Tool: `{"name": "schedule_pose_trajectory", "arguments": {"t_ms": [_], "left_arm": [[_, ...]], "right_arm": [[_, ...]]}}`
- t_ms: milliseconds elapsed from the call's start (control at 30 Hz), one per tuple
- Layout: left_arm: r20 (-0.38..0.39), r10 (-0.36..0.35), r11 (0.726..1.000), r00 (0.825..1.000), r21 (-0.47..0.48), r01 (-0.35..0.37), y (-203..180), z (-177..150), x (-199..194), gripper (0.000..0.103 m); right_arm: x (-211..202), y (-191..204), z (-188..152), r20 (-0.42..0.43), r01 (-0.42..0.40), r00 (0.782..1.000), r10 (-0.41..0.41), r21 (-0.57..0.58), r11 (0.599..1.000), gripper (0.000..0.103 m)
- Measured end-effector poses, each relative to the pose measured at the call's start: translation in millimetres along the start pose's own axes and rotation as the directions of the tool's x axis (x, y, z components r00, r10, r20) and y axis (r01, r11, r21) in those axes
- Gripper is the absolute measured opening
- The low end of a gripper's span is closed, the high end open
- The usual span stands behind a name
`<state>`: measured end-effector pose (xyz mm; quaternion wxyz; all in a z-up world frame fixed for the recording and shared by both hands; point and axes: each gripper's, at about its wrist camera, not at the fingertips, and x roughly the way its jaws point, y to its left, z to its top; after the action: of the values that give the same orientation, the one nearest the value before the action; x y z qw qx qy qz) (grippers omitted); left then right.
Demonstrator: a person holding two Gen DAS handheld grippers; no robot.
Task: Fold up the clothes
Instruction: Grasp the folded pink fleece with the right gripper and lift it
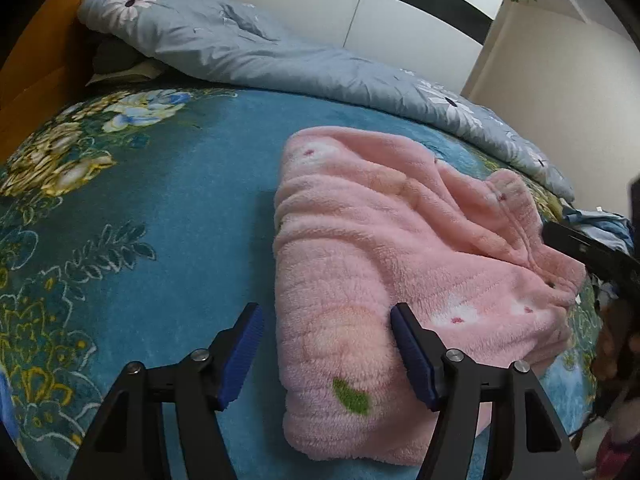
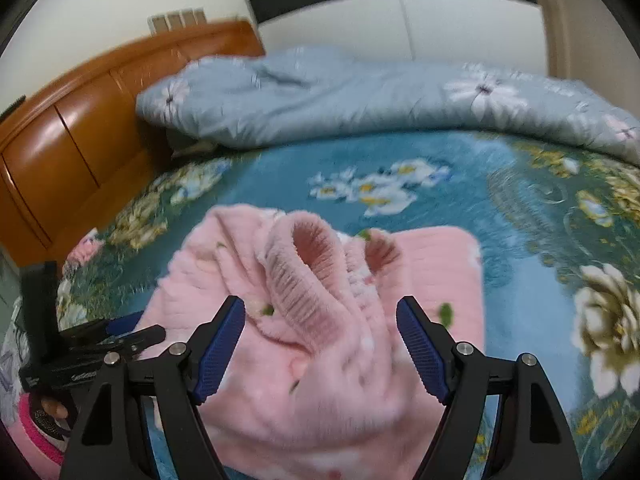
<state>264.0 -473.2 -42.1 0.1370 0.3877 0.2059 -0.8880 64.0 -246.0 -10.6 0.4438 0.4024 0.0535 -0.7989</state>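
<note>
A pink fleece garment (image 1: 380,264) lies partly folded on the blue floral bedspread (image 1: 160,220). My left gripper (image 1: 326,326) is open, its blue pads (image 1: 240,356) straddling the garment's near left edge just above it. In the right wrist view the same garment (image 2: 320,320) lies bunched, with a ribbed cuff opening (image 2: 308,256) raised in the middle. My right gripper (image 2: 320,320) is open and empty, hovering over the garment. The right gripper's body shows at the right edge of the left wrist view (image 1: 592,252); the left gripper shows at the lower left of the right wrist view (image 2: 100,340).
A grey-blue floral quilt (image 1: 240,48) is heaped along the far side of the bed. A wooden headboard (image 2: 80,128) stands at the left. White wardrobe doors (image 1: 400,12) are behind the bed. Other clothes (image 1: 600,224) lie at the right bed edge.
</note>
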Motion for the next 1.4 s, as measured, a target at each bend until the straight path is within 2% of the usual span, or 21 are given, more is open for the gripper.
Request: {"name": "schedule_pose_trajectory", "arguments": {"t_ms": [100,333,367,400,433,467,567,767,833,900,1033,1167,1333,1400], "left_arm": [[-0.008,-0.015,1.000,1.000,-0.010,0.015,4,0,5,0.073],[-0.012,-0.042,0.998,0.999,-0.036,0.041,12,4,11,0.077],[-0.010,-0.043,0.998,0.999,-0.036,0.042,12,5,11,0.077],[-0.007,-0.045,0.998,0.999,-0.036,0.044,12,6,10,0.077],[-0.005,-0.050,0.998,0.999,-0.035,0.049,12,6,9,0.077],[-0.003,-0.057,0.998,0.998,-0.036,0.056,13,7,8,0.077],[0.004,-0.100,0.994,0.995,-0.052,0.100,15,9,2,0.077],[0.018,-0.222,0.974,0.975,-0.039,0.223,0,14,-9,0.078],[-0.006,-0.222,0.975,0.975,-0.027,0.222,-7,13,-2,0.079],[-0.035,-0.216,0.976,0.976,-0.018,0.216,-12,11,6,0.079],[-0.084,-0.201,0.980,0.976,-0.029,0.199,-13,6,20,0.080],[-0.097,-0.200,0.979,0.975,-0.055,0.196,-8,7,22,0.083],[-0.058,-0.204,0.978,0.977,0.027,0.206,-27,26,13,0.083],[-0.038,-0.208,0.975,0.977,0.071,0.210,-38,34,10,0.083]], "right_arm": [[17,-5,3,-0.062,-0.026,0.998,0.026,-0.002,1.000,0.079],[32,-8,1,-0.107,-0.051,0.993,0.056,0.047,0.998,0.078],[32,-6,2,-0.107,-0.046,0.993,0.051,0.049,0.998,0.067],[32,-5,3,-0.109,-0.038,0.993,0.043,0.054,0.998,0.049],[31,-4,4,-0.111,-0.029,0.993,0.036,0.059,0.998,0.040],[25,-7,6,-0.097,-0.035,0.994,0.042,0.073,0.997,0.027],[-4,-19,13,-0.022,-0.079,0.996,0.083,0.130,0.988,0.021],[-62,-43,27,0.132,-0.178,0.980,0.150,0.232,0.956,0.020],[-75,-53,27,0.162,-0.180,0.977,0.141,0.263,0.948,0.020],[-63,-72,10,0.112,-0.122,0.990,0.090,0.329,0.936,0.020],[-22,-108,-31,-0.013,-0.043,0.998,0.056,0.473,0.880,0.021],[-16,-113,-38,-0.009,-0.054,0.998,0.068,0.502,0.863,0.023],[-28,-98,-26,-0.009,-0.016,1.000,0.022,0.424,0.905,0.031],[-41,-94,-22,0.013,0.011,1.000,-0.017,0.384,0.923,0.040]]}}
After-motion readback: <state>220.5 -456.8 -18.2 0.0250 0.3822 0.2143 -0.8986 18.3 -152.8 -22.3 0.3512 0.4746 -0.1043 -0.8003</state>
